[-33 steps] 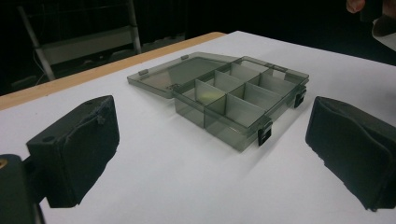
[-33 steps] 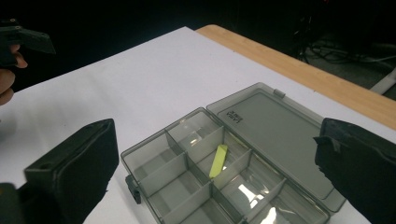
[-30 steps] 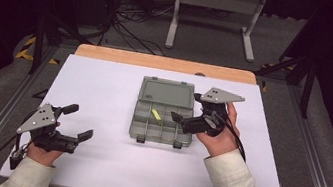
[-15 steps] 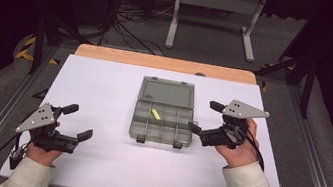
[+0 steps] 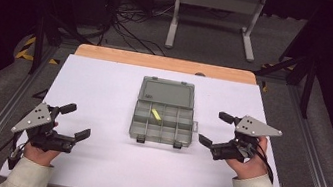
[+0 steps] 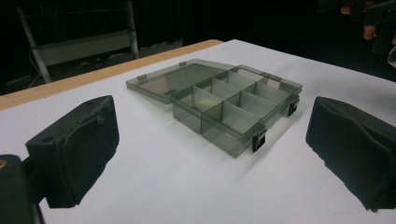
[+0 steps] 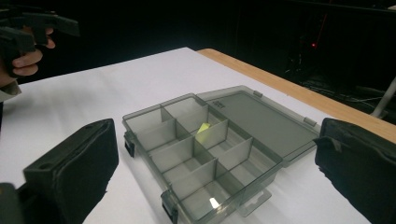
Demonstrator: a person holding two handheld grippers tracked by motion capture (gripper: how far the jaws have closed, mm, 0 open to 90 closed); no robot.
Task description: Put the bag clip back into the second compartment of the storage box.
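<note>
A grey see-through compartment box (image 5: 162, 123) lies open mid-table, its lid (image 5: 167, 93) folded flat on the far side. A small yellow piece (image 5: 156, 114) rests in one of its middle compartments. My left gripper (image 5: 77, 121) is open near the table's front left, well apart from the box. My right gripper (image 5: 211, 128) is open just right of the box, touching nothing. In the left gripper view the box (image 6: 233, 102) sits ahead of the open left gripper (image 6: 210, 154). In the right gripper view the box (image 7: 196, 144) and the yellow piece (image 7: 203, 127) lie ahead of the open right gripper (image 7: 215, 163).
The white table top (image 5: 104, 89) has a wooden strip (image 5: 164, 63) along its far edge. Behind the table a metal stand (image 5: 215, 10) and cables (image 5: 129, 27) lie on the dark floor. A hand with the other gripper (image 7: 28, 32) shows at the right gripper view's top left.
My right gripper has drawn back from over the box's right side, moving right and toward the front edge. The left gripper and the box have stayed put.
</note>
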